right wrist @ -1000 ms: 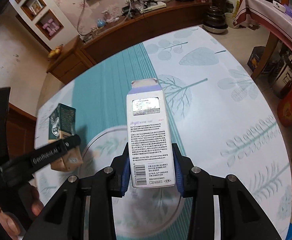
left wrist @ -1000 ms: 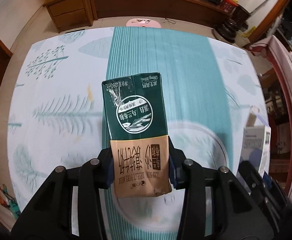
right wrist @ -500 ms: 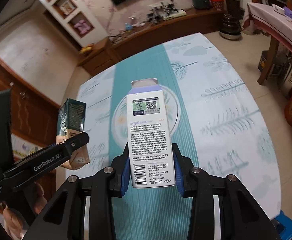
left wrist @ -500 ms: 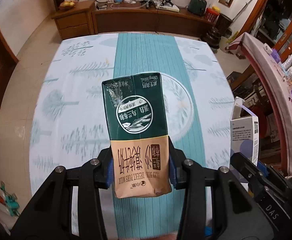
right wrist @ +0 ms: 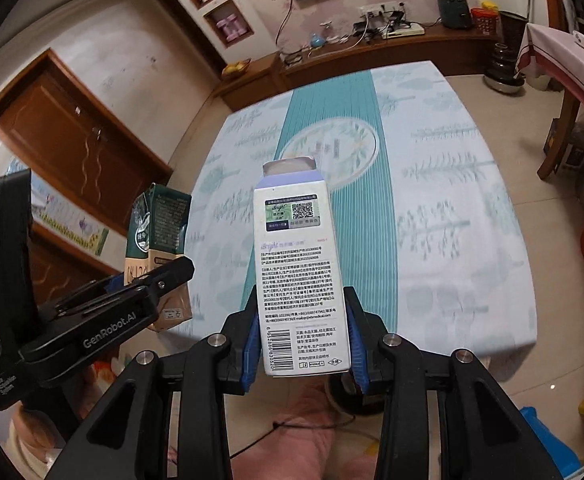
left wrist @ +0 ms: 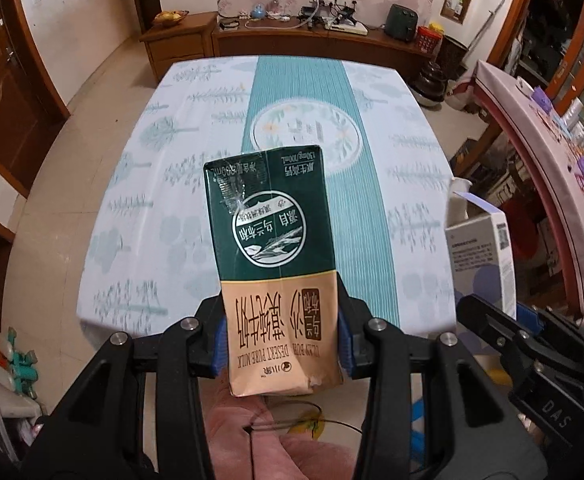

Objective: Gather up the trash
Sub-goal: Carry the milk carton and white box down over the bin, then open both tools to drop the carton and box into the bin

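Note:
My left gripper (left wrist: 280, 332) is shut on a green and tan milk carton (left wrist: 272, 240), held in the air off the near edge of the table (left wrist: 172, 200). My right gripper (right wrist: 301, 332) is shut on a white and lilac box (right wrist: 297, 256) with printed text and a QR code, also held in the air off the table's near edge. The white box shows at the right of the left wrist view (left wrist: 479, 248). The milk carton (right wrist: 160, 232) and the left gripper (right wrist: 140, 296) show at the left of the right wrist view.
The table carries a white leaf-print cloth with a teal stripe (left wrist: 303, 92). A wooden sideboard (left wrist: 311, 40) stands behind it. A second table with a pink cloth (left wrist: 539, 152) stands at the right. A wooden door (right wrist: 76, 140) is at the left. Toys (left wrist: 8, 364) lie on the floor.
Both grippers have risen and pulled back from the table with their cartons. The table now lies farther away and lower in both views.

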Demonstrator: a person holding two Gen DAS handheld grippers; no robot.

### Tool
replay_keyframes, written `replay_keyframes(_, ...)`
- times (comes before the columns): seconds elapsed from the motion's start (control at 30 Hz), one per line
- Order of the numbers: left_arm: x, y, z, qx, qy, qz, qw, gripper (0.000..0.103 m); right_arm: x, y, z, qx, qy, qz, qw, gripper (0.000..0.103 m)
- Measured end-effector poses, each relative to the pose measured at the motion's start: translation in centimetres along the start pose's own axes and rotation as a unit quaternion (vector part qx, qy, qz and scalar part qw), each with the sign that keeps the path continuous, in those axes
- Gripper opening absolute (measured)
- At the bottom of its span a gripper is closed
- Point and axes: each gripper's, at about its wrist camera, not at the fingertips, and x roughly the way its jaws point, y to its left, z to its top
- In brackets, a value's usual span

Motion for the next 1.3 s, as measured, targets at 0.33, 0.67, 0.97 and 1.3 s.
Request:
replay_keyframes(0.33, 2.3, -0.4, -7.9, 0.058, 0.060, -0.007, 0.9965, 0.038, 1.5, -1.0, -7.5, 0.018, 0.032, -0.004, 0.999, 0.037)
replay_keyframes(0.67, 11.1, 1.9, -14.6, 0.105, 0.093, -0.018, 0.9899, 0.038, 10.9, -3.4, -18.2, 0.077, 0.091, -0.052, 0.991, 0.037)
replay_keyframes(0.97, 21.0, 1.3, -22.2, 0.123, 0.119, -0.035, 0.9846, 0.039, 20.8, -8.0, -26.5, 0.087, 0.138, -0.081, 0.983, 0.037)
replay_keyframes(1.3, 30.7, 1.1, -26.6, 0.127, 0.128, -0.045, 0.9826, 0.072, 31.5, -13.4, -30.2, 0.081, 0.147, -0.097, 0.981, 0.038)
